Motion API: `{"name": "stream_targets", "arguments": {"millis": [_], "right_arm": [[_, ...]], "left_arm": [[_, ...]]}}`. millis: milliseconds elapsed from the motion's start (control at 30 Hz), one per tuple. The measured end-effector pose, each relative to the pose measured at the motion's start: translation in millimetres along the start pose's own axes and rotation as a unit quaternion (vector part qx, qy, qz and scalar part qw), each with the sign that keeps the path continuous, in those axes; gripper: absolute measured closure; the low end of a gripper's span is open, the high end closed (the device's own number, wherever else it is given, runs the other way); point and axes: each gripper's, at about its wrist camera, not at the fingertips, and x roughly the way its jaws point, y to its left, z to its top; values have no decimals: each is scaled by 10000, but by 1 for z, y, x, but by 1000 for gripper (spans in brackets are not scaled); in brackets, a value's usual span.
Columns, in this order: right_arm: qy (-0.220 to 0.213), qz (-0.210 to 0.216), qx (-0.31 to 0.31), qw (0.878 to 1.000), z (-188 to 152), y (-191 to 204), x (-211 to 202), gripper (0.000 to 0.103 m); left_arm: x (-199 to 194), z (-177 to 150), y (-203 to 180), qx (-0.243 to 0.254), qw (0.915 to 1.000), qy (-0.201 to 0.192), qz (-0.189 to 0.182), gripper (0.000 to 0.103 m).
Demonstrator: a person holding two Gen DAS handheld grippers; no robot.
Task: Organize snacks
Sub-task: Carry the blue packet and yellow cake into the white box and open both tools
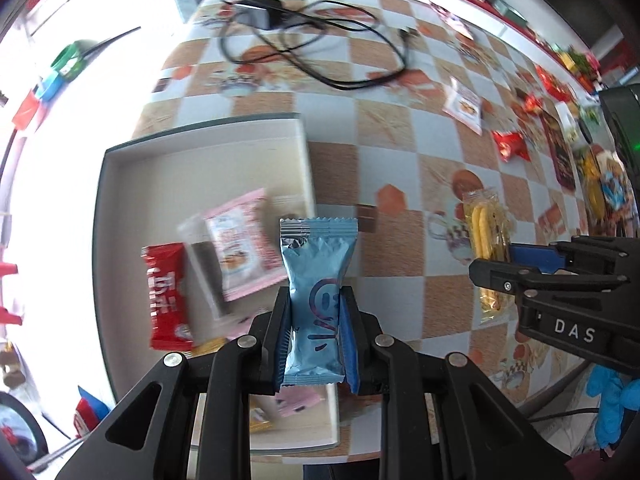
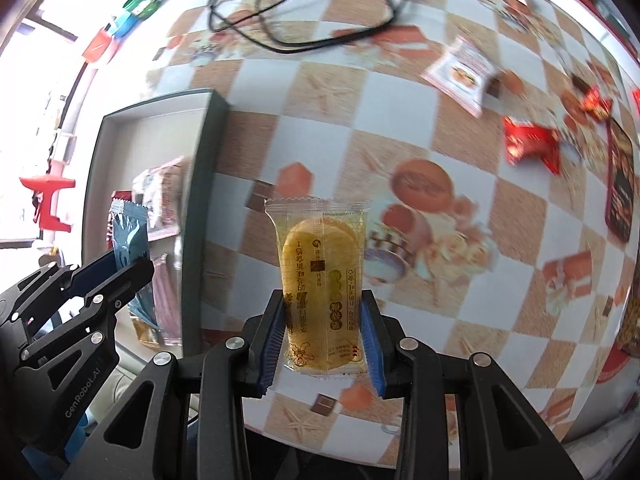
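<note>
We see the left claw (image 1: pixel 315 332) clamped on a blue snack packet (image 1: pixel 316 280), its blue pads pressing the packet's sides so the wrapper pinches in at the waist; the packet stands upright between the fingers, held over the near right corner of the white tray (image 1: pixel 200 136). Inside the tray lie a pink snack packet (image 1: pixel 244 240), a red wafer bar (image 1: pixel 166 292) to its left, and a clear packet with a dark filling (image 1: pixel 200 256) tucked partly under the pink one; a yellow wrapper and another pink one peek out below the claw, too hidden to tell more. The right claw (image 2: pixel 324 332) is clamped on a clear packet of yellow biscuits (image 2: pixel 320 276), which it holds upright above the checkered surface (image 2: pixel 400 120), just to the right of the tray (image 2: pixel 160 112). From the left camera the right claw (image 1: pixel 516 268) shows with the yellow biscuits (image 1: pixel 484 232) edge-on between its fingers. From the right camera the left claw (image 2: pixel 120 264) shows over the tray with the blue packet (image 2: pixel 130 236). Farther right of the tray, loose snacks lie on the surface: a white-and-pink packet (image 2: pixel 460 72), a red wrapper (image 2: pixel 528 144) and a long dark red packet (image 2: pixel 620 184). Beyond the tray a black cable with a charger (image 1: pixel 280 32) lies in loops.
</note>
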Motion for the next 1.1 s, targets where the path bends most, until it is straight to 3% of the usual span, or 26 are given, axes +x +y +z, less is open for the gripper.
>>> {"name": "stream_targets", "arguments": {"millis": [533, 800, 1100], "right_arm": [[244, 234, -988, 9945, 22, 103, 18, 66], [422, 289, -1299, 9902, 23, 141, 36, 65], [582, 367, -1320, 9889, 26, 151, 46, 65]], "left_arm": [[8, -34, 84, -1010, 9943, 192, 284, 78], [21, -50, 96, -1203, 9913, 449, 297, 78], [31, -56, 99, -1176, 9900, 693, 354, 77]]}}
